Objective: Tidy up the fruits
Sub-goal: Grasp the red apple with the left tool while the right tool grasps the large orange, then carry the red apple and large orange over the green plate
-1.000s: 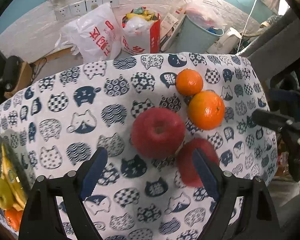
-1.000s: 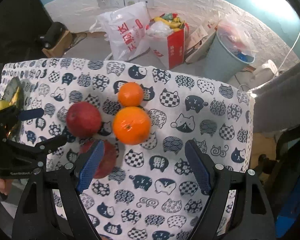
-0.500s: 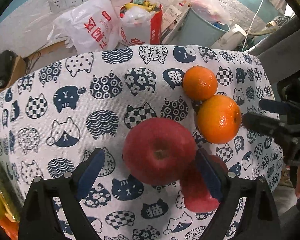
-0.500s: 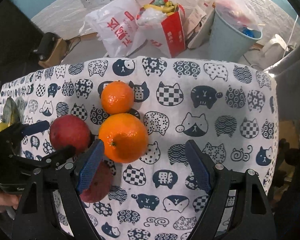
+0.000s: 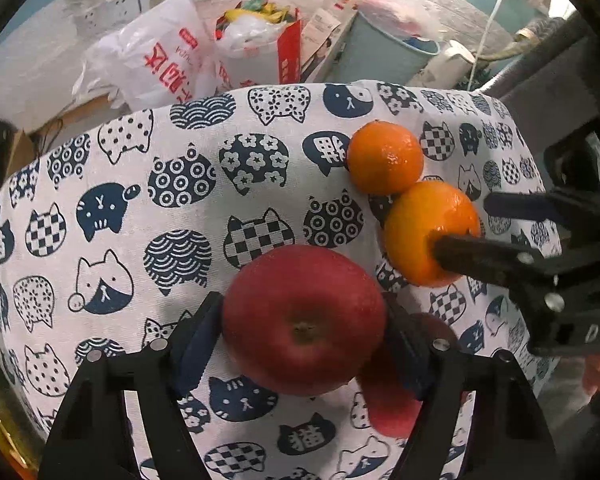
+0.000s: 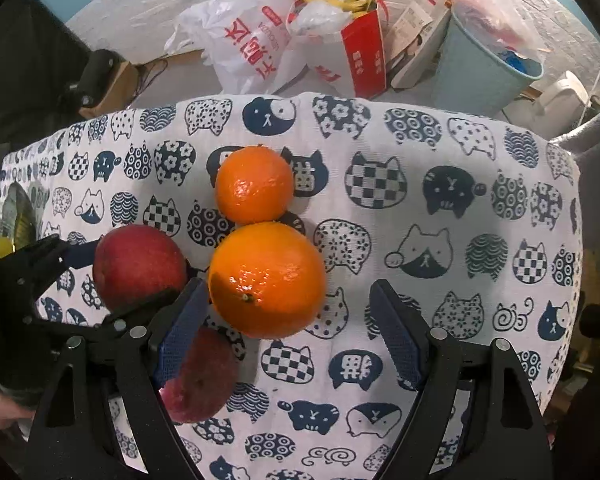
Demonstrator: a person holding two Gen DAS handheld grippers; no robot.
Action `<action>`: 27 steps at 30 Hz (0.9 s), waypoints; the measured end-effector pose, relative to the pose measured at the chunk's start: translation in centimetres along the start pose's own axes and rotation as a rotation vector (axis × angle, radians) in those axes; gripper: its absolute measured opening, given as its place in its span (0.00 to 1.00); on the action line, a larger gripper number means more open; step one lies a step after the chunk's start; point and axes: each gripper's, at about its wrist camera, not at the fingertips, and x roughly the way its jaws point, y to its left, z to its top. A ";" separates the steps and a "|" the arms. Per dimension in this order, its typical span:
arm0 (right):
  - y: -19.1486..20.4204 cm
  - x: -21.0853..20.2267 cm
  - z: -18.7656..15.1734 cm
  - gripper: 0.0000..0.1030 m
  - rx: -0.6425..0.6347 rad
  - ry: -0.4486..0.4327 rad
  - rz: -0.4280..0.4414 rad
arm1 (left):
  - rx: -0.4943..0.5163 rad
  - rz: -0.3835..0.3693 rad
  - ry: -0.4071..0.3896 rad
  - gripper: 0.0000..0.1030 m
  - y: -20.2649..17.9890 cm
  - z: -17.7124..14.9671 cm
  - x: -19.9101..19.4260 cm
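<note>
Hiding behind left hand-held gripper [image 5: 304,336], second apple [image 5: 392,404], partly covered

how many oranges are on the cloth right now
2. The small orange lies toward the far edge; the big orange touches it on the near side, between the right gripper's open fingers. None seems hidden.

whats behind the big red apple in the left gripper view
A second red apple lies behind the big apple on the cat-print cloth. Only its right part shows; the rest is hidden by the big apple and a gripper finger.
</note>
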 end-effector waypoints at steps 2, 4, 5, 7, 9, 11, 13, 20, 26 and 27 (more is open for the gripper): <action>0.3 0.2 0.0 0.79 -0.012 0.005 -0.006 | -0.015 0.009 -0.009 0.76 0.5 -0.2 -0.2; 0.6 0.6 0.1 0.79 -0.024 0.007 -0.012 | -0.019 0.025 -0.016 0.76 0.9 -0.3 -0.5; 0.7 0.8 0.1 0.79 -0.028 0.007 -0.016 | -0.021 0.034 -0.020 0.76 1.1 -0.3 -0.7; 1.0 1.2 0.0 0.79 -0.034 0.009 -0.018 | -0.025 0.042 -0.026 0.76 1.5 -0.6 -1.1; 1.2 1.5 -0.1 0.79 -0.045 0.006 -0.031 | -0.022 0.048 -0.027 0.76 1.8 -0.7 -1.4; 1.3 1.8 -0.2 0.79 -0.056 0.005 -0.042 | -0.020 0.059 -0.032 0.76 2.0 -1.0 -1.7; 1.5 2.1 -0.1 0.79 -0.062 -0.002 -0.051 | -0.025 0.063 -0.033 0.76 2.3 -1.4 -2.1; 2.3 3.3 0.1 0.70 -0.099 -0.003 -0.096 | -0.029 0.057 -0.051 0.76 3.1 -2.5 -3.8; 2.5 3.2 -0.2 0.68 -0.100 -0.010 -0.124 | -0.036 0.052 -0.071 0.76 4.0 -3.2 -5.3; 2.5 3.2 -0.3 0.67 -0.104 -0.009 -0.130 | -0.037 0.054 -0.075 0.76 4.1 -3.4 -5.5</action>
